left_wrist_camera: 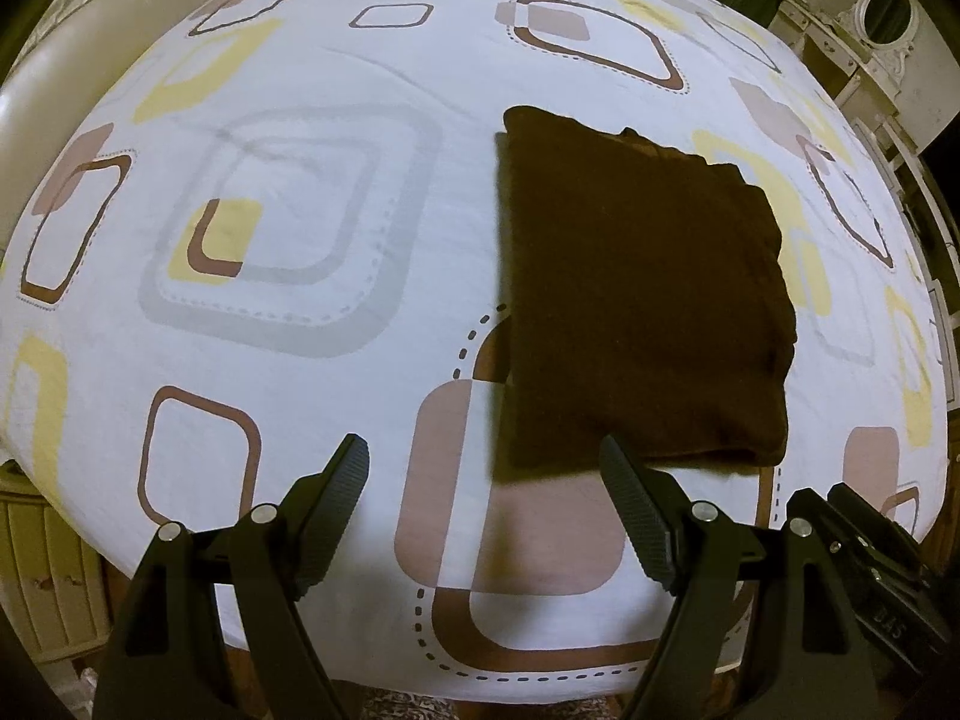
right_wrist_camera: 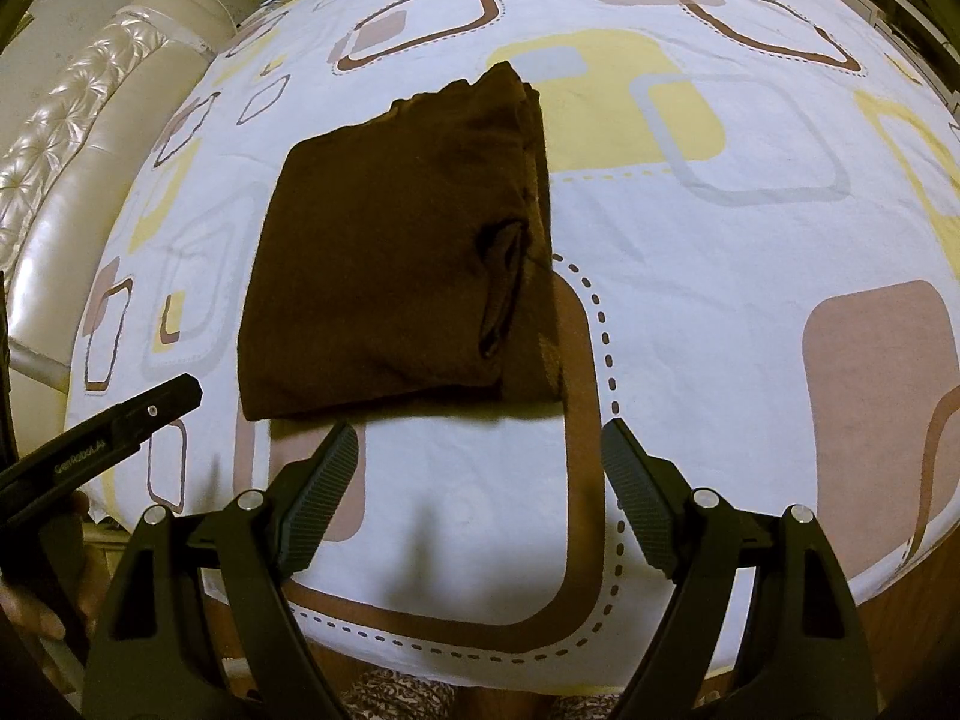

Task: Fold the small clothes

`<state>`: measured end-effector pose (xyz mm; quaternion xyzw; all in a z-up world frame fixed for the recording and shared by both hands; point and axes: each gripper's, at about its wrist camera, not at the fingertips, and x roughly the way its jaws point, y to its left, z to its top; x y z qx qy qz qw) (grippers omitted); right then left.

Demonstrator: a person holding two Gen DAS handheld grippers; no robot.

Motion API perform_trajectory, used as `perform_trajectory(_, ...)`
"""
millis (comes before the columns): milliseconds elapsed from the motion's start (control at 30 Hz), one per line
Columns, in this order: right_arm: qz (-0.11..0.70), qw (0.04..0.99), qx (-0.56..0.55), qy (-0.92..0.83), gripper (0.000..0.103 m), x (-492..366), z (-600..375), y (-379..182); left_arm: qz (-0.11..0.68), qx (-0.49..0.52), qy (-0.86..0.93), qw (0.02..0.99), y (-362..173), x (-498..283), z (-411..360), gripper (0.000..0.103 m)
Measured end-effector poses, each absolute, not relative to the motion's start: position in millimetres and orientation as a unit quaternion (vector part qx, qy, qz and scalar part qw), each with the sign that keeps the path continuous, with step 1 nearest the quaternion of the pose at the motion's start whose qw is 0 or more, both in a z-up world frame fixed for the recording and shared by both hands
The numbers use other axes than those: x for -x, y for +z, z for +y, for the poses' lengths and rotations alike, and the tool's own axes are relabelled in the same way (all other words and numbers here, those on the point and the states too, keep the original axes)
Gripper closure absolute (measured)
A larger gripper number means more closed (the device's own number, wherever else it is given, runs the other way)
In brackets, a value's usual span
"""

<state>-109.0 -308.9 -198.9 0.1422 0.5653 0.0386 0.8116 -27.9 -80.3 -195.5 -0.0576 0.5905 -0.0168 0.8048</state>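
Observation:
A dark brown garment (left_wrist_camera: 642,294) lies folded into a flat rectangle on the patterned bed sheet (left_wrist_camera: 312,312). In the right wrist view the garment (right_wrist_camera: 396,264) shows a small fold opening near its right edge. My left gripper (left_wrist_camera: 483,456) is open and empty, above the sheet just short of the garment's near edge, its right finger (left_wrist_camera: 630,510) overlapping that edge in view. My right gripper (right_wrist_camera: 480,444) is open and empty, just short of the garment's near edge. The left gripper's body (right_wrist_camera: 102,438) shows at the left of the right wrist view.
The sheet (right_wrist_camera: 720,312) covers a bed with a cream padded headboard (right_wrist_camera: 78,138) on the left. White ornate furniture (left_wrist_camera: 870,42) stands beyond the bed's far right. The bed's near edge (left_wrist_camera: 540,684) runs just below the grippers.

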Motion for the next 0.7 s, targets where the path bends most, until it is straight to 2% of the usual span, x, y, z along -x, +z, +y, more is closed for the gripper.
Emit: perform_trajectory(700,0.563,0.813,-0.142,0.046,0.020,116.6,-310.5,-192.9,0.581,0.043,-0.013,0.812,-189.7,28.5,-80.9,0.021)
